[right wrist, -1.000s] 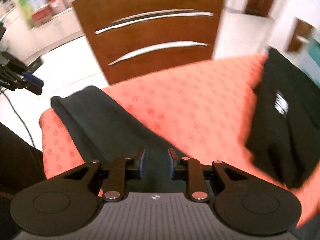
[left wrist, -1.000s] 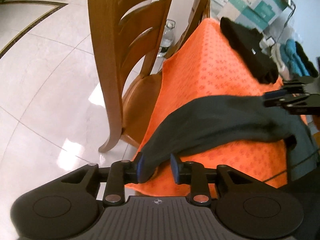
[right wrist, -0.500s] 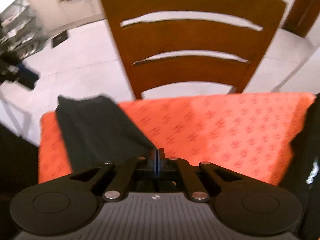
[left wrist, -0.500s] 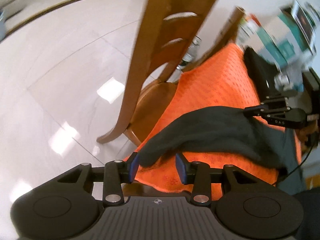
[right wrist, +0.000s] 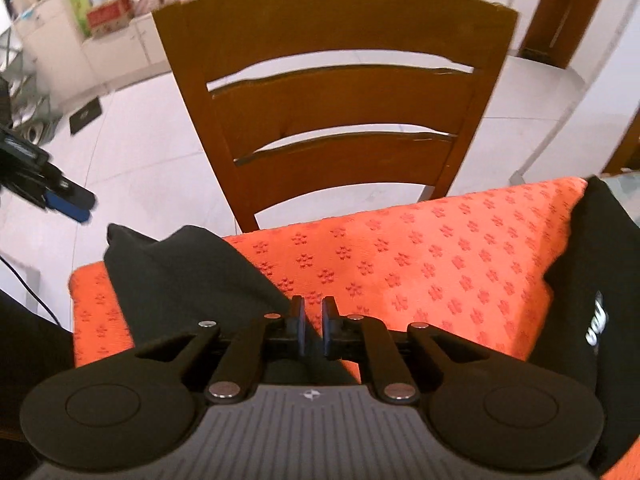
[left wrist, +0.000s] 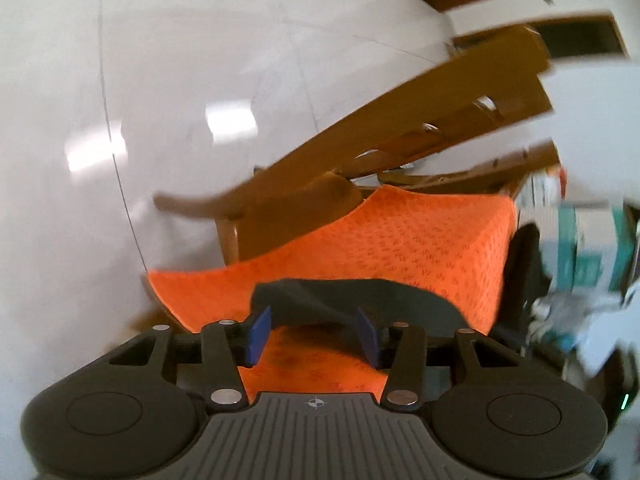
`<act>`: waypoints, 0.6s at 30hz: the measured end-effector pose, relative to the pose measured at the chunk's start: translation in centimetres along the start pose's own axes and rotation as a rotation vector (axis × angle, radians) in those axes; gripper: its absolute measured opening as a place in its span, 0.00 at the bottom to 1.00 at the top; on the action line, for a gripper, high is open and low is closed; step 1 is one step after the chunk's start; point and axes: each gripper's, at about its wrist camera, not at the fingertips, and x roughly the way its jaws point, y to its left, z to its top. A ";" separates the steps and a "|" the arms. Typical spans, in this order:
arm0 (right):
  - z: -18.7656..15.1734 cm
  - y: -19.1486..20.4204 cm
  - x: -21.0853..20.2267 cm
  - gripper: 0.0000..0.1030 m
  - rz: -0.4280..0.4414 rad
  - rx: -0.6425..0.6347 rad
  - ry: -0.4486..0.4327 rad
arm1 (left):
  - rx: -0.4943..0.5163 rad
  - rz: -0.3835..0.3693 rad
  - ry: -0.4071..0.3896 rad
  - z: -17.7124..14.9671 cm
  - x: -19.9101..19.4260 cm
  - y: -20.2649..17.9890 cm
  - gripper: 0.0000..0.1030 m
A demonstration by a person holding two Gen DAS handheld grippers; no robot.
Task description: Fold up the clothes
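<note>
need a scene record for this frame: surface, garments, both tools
surface: orange cloth, wooden chair behind it
work item: dark garment, lying on the cloth's left end
set aside: black garment with white print, right end
left tool: jaws apart, just been opening; garment edge at the tips, not pinched
right tool: narrow gap, just been opening; over the dark garment, nothing visibly pinched

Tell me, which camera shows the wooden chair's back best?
The right wrist view: the wooden chair faces it squarely and sharp, with both curved slots visible beyond the orange cloth. In the left wrist view the same kind of chair appears tilted, side-on and motion-blurred.
</note>
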 end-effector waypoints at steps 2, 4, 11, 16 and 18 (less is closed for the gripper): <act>-0.7 0.0 -1.0 0.18 -0.010 0.032 -0.013 | -0.076 -0.006 0.032 0.2 1.1 0.5 0.50; -1.8 0.1 -2.0 0.19 -0.026 0.064 -0.024 | -0.137 -0.007 0.066 0.2 2.2 0.9 0.53; -6.7 0.4 -4.9 0.20 -0.087 0.218 -0.028 | -0.178 0.053 0.091 0.7 4.4 0.3 0.03; -11.0 0.5 -7.3 0.20 -0.143 0.357 -0.031 | -0.022 0.168 0.030 1.8 3.1 -2.4 0.03; -12.7 0.4 -8.2 0.20 -0.170 0.416 -0.034 | 0.041 0.190 0.016 2.1 3.1 -3.4 0.04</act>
